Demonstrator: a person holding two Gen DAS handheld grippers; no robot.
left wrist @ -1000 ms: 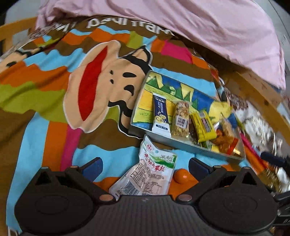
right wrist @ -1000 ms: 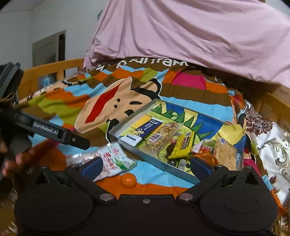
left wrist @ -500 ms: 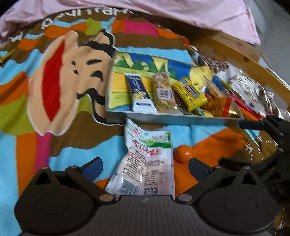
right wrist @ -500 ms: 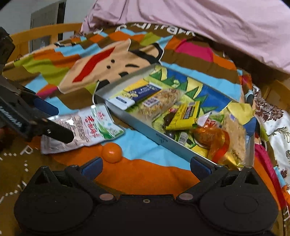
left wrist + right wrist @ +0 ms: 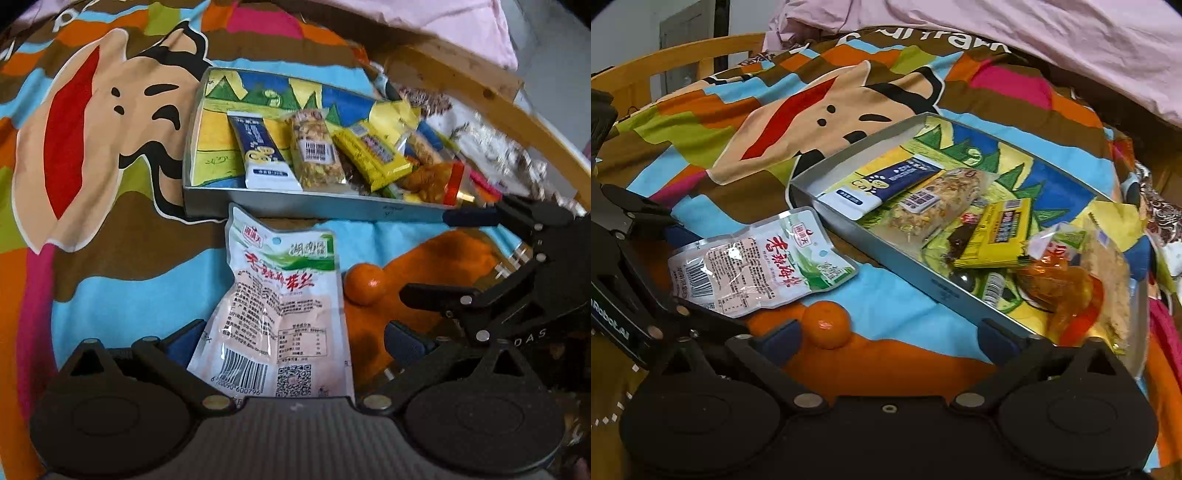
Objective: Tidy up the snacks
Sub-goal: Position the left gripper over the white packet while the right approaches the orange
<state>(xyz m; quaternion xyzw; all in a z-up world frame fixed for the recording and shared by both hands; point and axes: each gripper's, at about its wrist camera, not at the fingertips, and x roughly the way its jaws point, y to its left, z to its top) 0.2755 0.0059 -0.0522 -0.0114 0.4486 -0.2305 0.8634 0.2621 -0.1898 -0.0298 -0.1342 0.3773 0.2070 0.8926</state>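
Pouch (image 5: 280,314) and orange (image 5: 365,283) just outside tray's near wall (image 5: 314,207)

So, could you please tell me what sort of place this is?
Probably a bedroom: the snacks lie on a cartoon-print bedspread, with a wooden bed rail alongside and pink bedding heaped behind.

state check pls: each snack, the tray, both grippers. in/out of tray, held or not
tray: on the blanket, partly filled
white pouch: outside tray, flat, between the left gripper jaws, not pinched
small orange: outside tray, loose beside the pouch
blue-white bar: in tray, flat
clear granola bar: in tray, flat
yellow packet: in tray
left gripper: open
right gripper: jaws closing, nothing pinched
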